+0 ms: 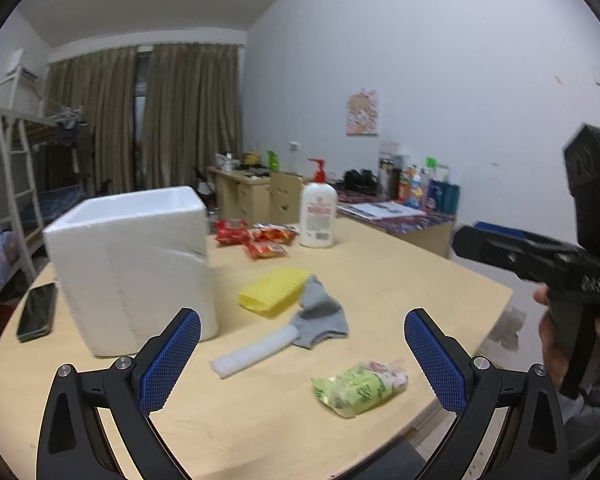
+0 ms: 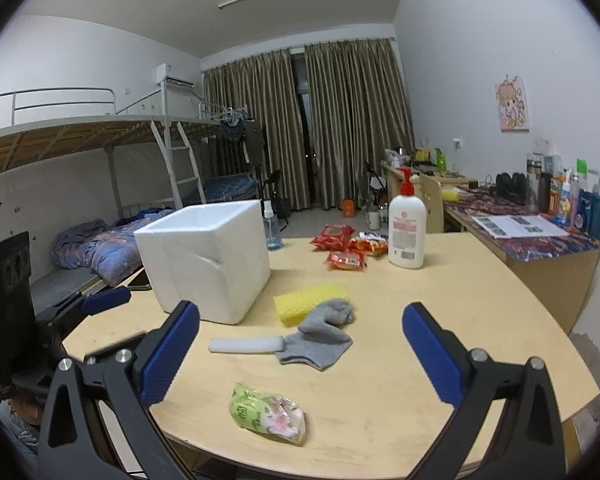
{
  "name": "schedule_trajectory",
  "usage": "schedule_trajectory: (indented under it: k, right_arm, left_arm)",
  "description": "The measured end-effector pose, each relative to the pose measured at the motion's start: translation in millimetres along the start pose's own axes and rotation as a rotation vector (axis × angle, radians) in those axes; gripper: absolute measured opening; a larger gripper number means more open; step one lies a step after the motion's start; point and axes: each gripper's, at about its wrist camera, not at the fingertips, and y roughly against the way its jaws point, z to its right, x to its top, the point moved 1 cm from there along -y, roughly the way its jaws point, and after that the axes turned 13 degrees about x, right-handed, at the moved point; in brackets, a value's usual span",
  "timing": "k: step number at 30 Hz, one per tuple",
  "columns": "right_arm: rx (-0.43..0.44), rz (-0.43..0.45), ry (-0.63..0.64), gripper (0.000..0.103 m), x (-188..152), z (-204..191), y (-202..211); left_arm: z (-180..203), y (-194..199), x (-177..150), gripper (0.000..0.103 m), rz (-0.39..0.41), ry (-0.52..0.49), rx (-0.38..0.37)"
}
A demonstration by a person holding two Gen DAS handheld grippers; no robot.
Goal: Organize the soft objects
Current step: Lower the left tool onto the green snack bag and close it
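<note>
A white foam box [image 1: 134,264] [image 2: 208,260] stands open-topped on the wooden table [image 1: 400,280] [image 2: 460,300]. In front of it lie a yellow sponge [image 1: 274,290] [image 2: 310,300], a grey sock [image 1: 320,316] [image 2: 320,336], a white foam strip [image 1: 252,350] [image 2: 244,345] and a green snack packet [image 1: 360,388] [image 2: 266,412]. My left gripper [image 1: 302,360] is open and empty, held above the table's near side. My right gripper [image 2: 300,356] is open and empty too; its body shows at the right of the left wrist view [image 1: 540,264].
Three red snack packets [image 1: 256,238] [image 2: 346,246] and a white pump bottle [image 1: 318,212] [image 2: 406,228] stand at the far side. A phone [image 1: 38,312] lies left of the box. A small spray bottle [image 2: 272,228] stands behind the box. A bunk bed and desks surround the table.
</note>
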Motion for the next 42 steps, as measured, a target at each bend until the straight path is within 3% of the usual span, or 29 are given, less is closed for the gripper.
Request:
schedule_trajectory:
  k: [7, 15, 27, 42]
  right_arm:
    - [0.011, -0.017, -0.034, 0.103, -4.0, 11.8, -6.9]
    - [-0.009, -0.045, -0.077, 0.103, -9.2, 27.1, -14.8]
    - [-0.010, -0.069, -0.113, 0.103, -17.8, 36.7, -18.7]
    - [-0.002, -0.081, -0.133, 0.103, -21.4, 42.8, -23.1]
  left_arm:
    - [14.2, -22.3, -13.6, 0.102, -0.058, -0.026, -0.135]
    - [34.0, -46.7, -29.4, 0.102, -0.150, -0.065, -0.209]
    - [54.4, -71.3, -48.4, 0.100, -0.222, -0.132, -0.232]
    - [68.5, -91.1, -62.2, 0.076, -0.302, -0.193, -0.200]
